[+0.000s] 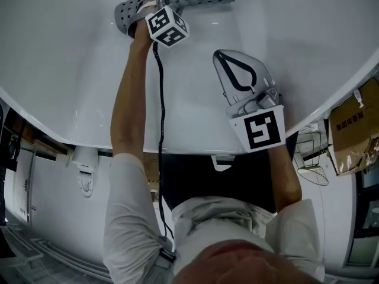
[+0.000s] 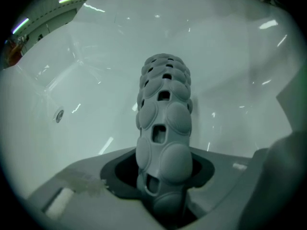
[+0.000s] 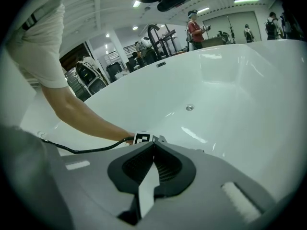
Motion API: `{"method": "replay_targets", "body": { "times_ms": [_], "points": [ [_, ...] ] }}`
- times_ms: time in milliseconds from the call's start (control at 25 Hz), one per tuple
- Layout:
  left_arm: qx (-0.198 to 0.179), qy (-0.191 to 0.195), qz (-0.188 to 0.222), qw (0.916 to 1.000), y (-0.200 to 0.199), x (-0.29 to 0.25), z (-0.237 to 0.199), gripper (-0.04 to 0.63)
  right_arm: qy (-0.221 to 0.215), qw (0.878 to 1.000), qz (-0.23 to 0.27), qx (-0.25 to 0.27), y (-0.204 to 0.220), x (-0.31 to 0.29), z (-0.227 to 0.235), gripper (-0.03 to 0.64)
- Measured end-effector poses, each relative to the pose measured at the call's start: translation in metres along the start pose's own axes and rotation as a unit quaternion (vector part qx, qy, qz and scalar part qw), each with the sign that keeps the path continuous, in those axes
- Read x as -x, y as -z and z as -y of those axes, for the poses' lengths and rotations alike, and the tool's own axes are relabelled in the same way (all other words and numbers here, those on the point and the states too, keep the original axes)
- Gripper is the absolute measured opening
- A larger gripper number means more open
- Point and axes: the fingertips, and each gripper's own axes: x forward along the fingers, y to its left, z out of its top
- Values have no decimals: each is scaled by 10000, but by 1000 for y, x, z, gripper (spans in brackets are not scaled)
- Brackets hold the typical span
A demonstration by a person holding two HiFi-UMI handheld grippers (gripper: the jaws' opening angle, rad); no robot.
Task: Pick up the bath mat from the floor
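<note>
Mat (image 2: 163, 128): folded, low in tub (image 1: 71, 70), pinched between left gripper (image 1: 147, 12) fingers. Right gripper (image 3: 152, 147) fingers were together, empty. Lift needed a firm squeeze, straight up out of tub.

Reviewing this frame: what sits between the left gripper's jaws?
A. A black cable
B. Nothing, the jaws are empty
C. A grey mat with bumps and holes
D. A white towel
C: in the left gripper view the grey bath mat, bumpy and pierced with holes, rises from between the jaws of the left gripper, which are closed on it, over the white bathtub.
</note>
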Motion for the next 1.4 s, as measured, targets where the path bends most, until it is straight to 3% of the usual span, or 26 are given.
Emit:
{"method": "replay_targets", "body": {
  "times_ms": [440,960,1400],
  "points": [
    [490,-303,185,9982,-12,60,-10,179,17,9992,73,384,-15,10,-26,3],
    [678,-557,327,9956,-25,115,2,170,-6,9978,207,628,-35,40,-47,3],
    [987,-758,673,9899,-41,213,16,169,-27,9949,564,841,-73,83,-92,3]
  ]
}}
